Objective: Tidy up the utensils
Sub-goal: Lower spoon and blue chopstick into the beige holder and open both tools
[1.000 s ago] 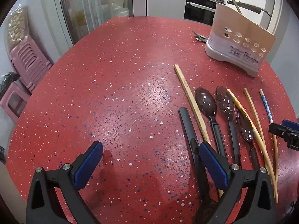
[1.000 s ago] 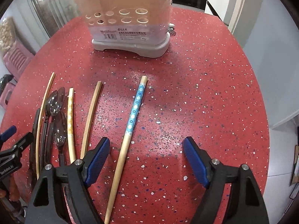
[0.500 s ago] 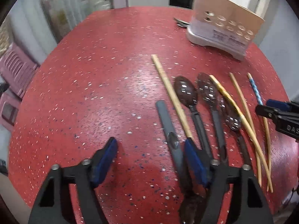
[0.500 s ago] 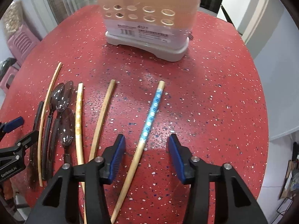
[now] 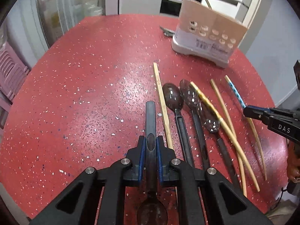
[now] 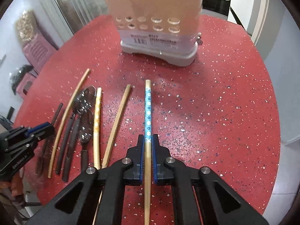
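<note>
Utensils lay in a loose row on the red speckled bench (image 5: 93, 97), and each hand-held gripper had just closed on one. Nearest, the left hand-held gripper (image 5: 151, 146) pinched the handle of a dark spoon (image 5: 151, 116), its bowl tucked beneath the gripper and its handle pointing ahead; the right hand-held gripper (image 6: 148, 146) pinched the blue-patterned chopstick (image 6: 148, 110) partway along, the patterned end pointing ahead. Both pieces seemed still to rest on the bench. To do this step well, I judged each should be lifted straight up and kept level until clear of its neighbours, since the spoon lay just beside a pale chopstick (image 5: 161, 101) on the left gripper's right. Counted in the left wrist view, there were four dark spoons, including the held one, and four chopsticks, including the blue one. Farther ahead of both grippers stood one utensil holder (image 6: 159, 37), perforated with round holes, already carrying a few pieces; something metallic lay behind it, too small to identify.
</note>
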A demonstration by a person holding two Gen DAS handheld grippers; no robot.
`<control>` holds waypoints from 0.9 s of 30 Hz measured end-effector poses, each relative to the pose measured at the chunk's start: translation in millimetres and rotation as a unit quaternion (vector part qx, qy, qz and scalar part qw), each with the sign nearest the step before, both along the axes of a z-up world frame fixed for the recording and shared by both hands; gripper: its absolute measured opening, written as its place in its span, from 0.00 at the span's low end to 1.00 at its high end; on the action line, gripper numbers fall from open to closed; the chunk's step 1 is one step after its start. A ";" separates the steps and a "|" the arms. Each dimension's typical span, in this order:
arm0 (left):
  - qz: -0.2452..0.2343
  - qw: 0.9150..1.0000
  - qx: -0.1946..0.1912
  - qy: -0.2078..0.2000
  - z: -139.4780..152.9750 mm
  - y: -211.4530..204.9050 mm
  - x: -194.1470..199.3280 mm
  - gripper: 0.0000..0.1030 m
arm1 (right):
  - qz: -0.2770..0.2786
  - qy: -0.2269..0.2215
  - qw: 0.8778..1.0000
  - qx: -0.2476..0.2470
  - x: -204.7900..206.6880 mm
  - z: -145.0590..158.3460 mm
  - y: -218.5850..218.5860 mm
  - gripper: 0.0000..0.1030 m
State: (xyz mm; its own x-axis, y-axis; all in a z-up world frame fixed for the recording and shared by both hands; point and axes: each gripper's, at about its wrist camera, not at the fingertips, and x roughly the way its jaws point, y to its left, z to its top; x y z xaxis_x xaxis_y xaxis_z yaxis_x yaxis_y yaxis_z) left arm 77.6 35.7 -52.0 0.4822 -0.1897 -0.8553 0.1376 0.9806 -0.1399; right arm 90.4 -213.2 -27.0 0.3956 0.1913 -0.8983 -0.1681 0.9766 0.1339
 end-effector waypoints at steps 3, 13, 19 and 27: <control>0.014 1.000 -0.019 -0.019 9.2 6.9 -4.9 0.36 | -0.001 -0.017 1.000 0.023 -4.4 10.6 -6.6 0.08; 0.043 0.992 -0.068 -0.098 64.6 18.4 8.3 0.36 | -0.015 -0.099 0.990 0.098 -8.5 70.6 -31.6 0.08; 0.023 0.986 -0.080 -0.147 106.4 2.1 41.8 0.36 | -0.018 -0.147 0.983 0.110 6.0 106.3 -39.0 0.08; -0.002 0.972 -0.097 -0.215 156.6 -27.3 94.6 0.36 | -0.022 -0.196 0.973 0.119 47.9 144.0 -47.9 0.08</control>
State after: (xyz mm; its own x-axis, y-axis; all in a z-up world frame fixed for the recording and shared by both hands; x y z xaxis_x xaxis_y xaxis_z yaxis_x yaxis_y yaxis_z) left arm 172.2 8.5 104.6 0.7859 -0.3295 -0.5233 0.2271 0.9409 -0.2514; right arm 138.3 -261.1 116.9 0.7107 0.3510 -0.6096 -0.2107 0.9330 0.2916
